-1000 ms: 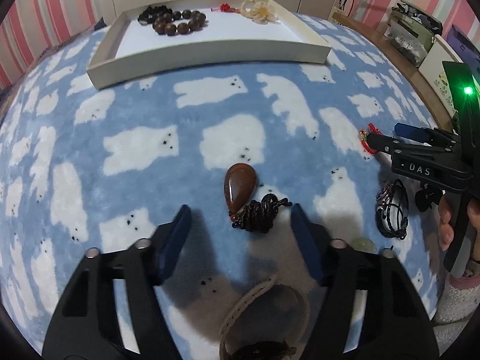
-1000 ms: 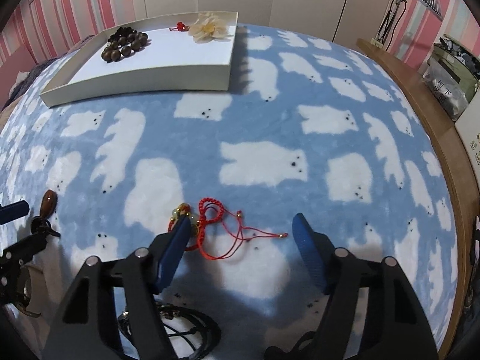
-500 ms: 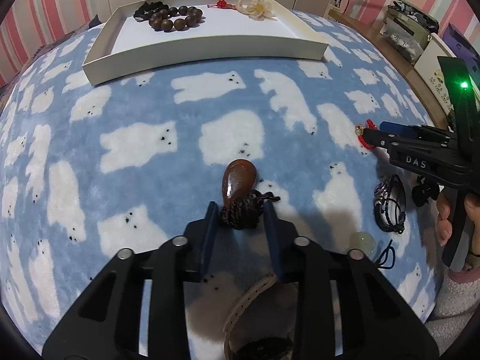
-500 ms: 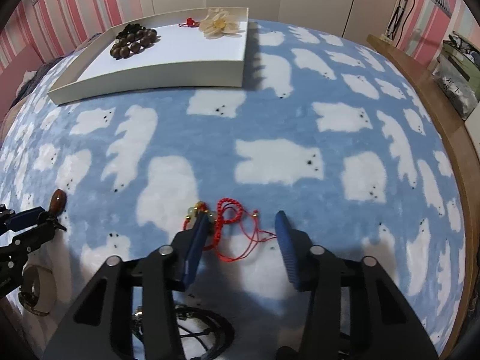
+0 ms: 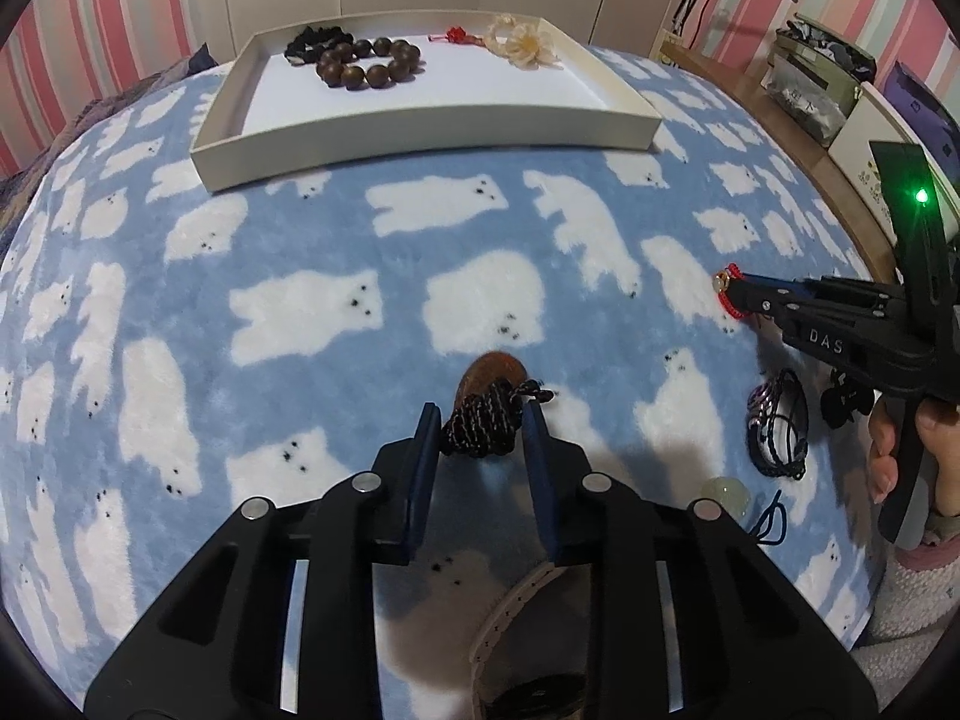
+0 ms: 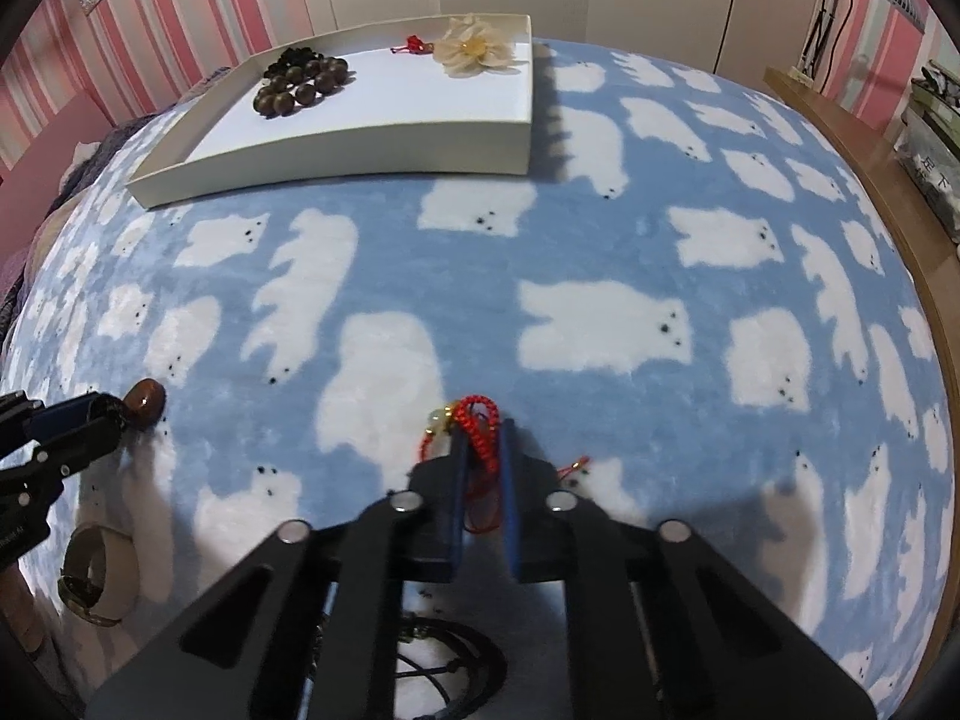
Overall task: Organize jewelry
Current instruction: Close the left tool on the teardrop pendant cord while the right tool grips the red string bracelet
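Observation:
My left gripper (image 5: 480, 420) is shut on the dark braided cord (image 5: 480, 427) of a brown teardrop pendant (image 5: 487, 367), just above the blue bear-print blanket. My right gripper (image 6: 480, 429) is shut on a red cord bracelet (image 6: 478, 420) with a pale bead (image 6: 436, 418). The white tray (image 5: 420, 132) lies far ahead and holds a brown bead bracelet (image 5: 369, 63), a small red knot charm (image 5: 456, 35) and a cream flower piece (image 5: 525, 42). The tray also shows in the right wrist view (image 6: 336, 153).
A black cord bracelet (image 5: 777, 426), a pale green bead (image 5: 726, 492) and a beige-strapped watch (image 5: 528, 648) lie near me on the blanket. The watch also shows in the right wrist view (image 6: 99, 579). A wooden shelf with boxes (image 5: 816, 102) runs along the right.
Both grippers closed from wide open: the left onto the pendant's cord, the right onto the red bracelet. Both have lifted slightly and moved towards the tray.

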Demonstrator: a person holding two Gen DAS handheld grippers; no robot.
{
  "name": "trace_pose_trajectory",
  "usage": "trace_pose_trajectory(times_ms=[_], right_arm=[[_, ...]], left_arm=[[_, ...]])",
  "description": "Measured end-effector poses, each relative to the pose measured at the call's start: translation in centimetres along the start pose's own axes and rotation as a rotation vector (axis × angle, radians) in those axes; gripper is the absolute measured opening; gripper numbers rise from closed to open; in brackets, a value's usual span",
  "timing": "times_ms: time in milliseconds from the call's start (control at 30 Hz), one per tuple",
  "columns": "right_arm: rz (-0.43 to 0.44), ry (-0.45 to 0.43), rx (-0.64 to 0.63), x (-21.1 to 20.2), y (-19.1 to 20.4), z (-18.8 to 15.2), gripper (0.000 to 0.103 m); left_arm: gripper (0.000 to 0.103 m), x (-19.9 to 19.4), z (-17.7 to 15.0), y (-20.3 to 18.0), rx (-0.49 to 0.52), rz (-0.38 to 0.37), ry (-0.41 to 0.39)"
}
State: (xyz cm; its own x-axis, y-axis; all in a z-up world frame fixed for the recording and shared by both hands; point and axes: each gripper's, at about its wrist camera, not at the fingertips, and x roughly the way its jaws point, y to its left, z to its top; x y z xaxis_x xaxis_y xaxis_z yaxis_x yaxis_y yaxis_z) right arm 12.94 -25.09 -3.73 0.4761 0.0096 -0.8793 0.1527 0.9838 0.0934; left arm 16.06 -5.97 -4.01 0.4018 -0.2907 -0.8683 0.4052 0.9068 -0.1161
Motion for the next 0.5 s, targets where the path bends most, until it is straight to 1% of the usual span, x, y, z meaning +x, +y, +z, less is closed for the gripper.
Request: trace_pose_trajectory(times_ms=[200,400,500], right_arm=[[0.006,-0.057,0.023,-1.2,-0.2,0.8,0.005],[0.008,-0.113,0.036,-2.5,-0.3,2.6,0.005],[0.014,-0.148,0.035,-3.5,-0.2,4.0,0.005]], left_arm=[[0.024,-0.6,1.1,0.7,-0.007,-0.011,-0.025],[0.023,-2.0,2.7,0.9,0.006,-0.001,-0.074],[0.023,-2.8,4.1,1.0,0.022,0.022,-0.103]])
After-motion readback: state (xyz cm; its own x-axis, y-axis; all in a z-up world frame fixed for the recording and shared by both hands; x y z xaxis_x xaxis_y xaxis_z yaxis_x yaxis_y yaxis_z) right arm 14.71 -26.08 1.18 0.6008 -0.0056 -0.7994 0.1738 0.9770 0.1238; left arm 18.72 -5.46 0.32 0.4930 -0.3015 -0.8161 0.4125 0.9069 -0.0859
